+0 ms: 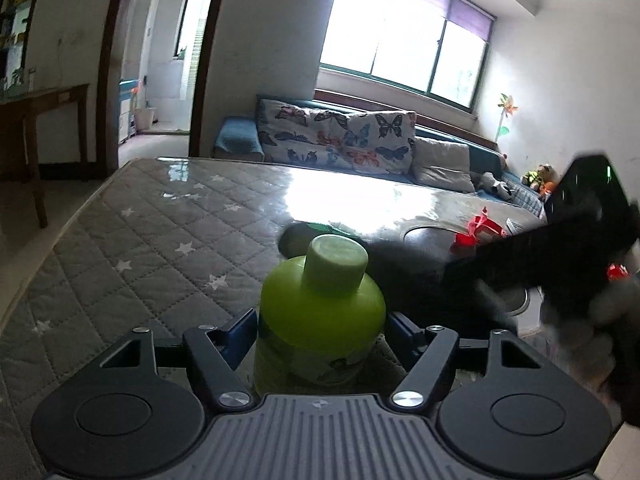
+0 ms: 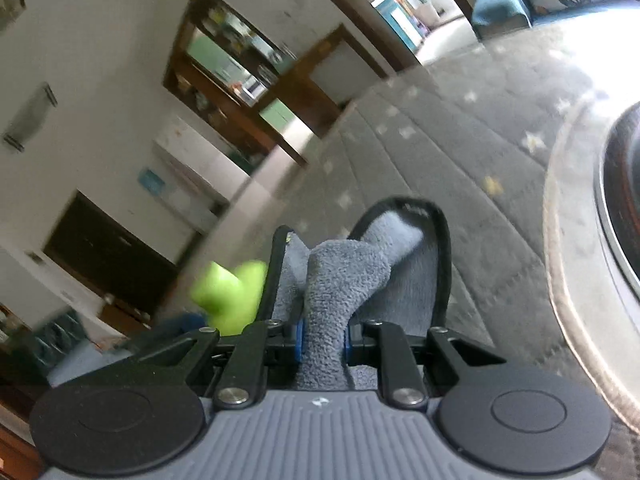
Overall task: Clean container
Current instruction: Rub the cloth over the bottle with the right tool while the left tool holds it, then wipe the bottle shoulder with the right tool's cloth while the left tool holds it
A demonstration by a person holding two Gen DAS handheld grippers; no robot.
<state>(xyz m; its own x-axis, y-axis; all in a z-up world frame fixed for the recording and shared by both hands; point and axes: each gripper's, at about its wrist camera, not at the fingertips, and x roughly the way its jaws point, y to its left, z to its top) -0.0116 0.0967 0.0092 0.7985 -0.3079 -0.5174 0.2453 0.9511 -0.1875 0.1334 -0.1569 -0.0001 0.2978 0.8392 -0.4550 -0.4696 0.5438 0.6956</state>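
A: Left gripper (image 1: pixel 320 330) is clamped on the green bottle (image 1: pixel 320 312), cap (image 1: pixel 335 266) on, upright over the quilted table (image 1: pixel 140 240). Looks like soap, not the thing to clean.

B: Where's the container?

A: I think it's the round steel-rimmed vessel (image 2: pixel 616 216) at the right edge of the right view, sitting on the table. Only part of it shows, so I can't tell what it is exactly.

B: Right side?

A: Right gripper (image 2: pixel 324 340) is pinched shut on a grey cloth (image 2: pixel 344 280); the loose end flops forward past the fingers. Frame is blurred, so I'm mid-move.

B: Risks?

A: Three, my read. The grippers are close, so swinging the right one across could knock the bottle. The bottle is smooth and round, so tilting it may let it slip. The cloth is only pinched at a fold, so scrubbing hard could pull it free.
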